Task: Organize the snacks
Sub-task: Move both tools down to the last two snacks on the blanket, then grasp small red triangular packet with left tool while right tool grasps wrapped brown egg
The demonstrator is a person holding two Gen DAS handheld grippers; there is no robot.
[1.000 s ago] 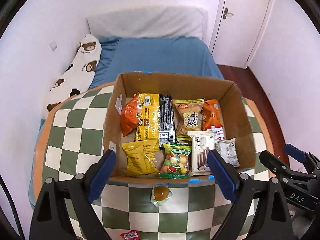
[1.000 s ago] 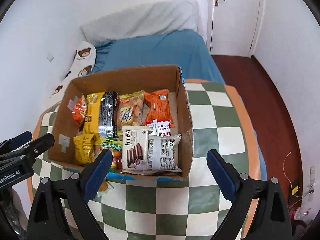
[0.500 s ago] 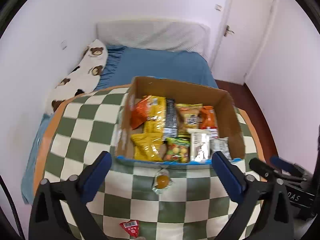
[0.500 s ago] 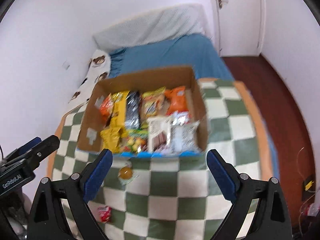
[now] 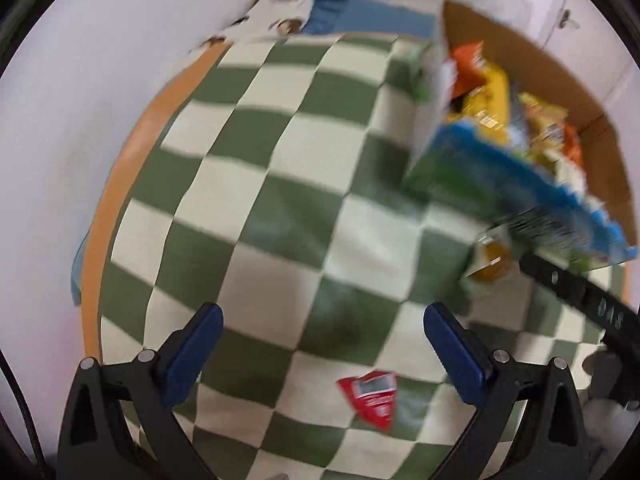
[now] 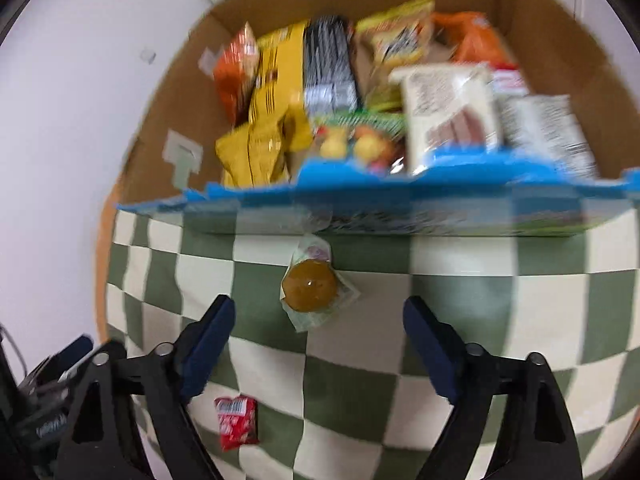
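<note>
- Between your right gripper [image 6: 318, 334] fingers, near the box [image 6: 160, 128], the round snack [image 6: 310, 292] lies loose on the checkered table [image 6: 360, 396]; a skewed closure could nudge it against the box wall.
- Right gripper: jaws wide, empty.
- Left gripper [image 5: 322, 350]: jaws wide, empty, with the red packet [image 5: 372, 396] just ahead.

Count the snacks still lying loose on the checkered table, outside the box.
2. The clear-wrapped amber snack lies just in front of the cardboard box; the red packet lies nearer, beside the right gripper. Others may be hidden outside the views.
</note>
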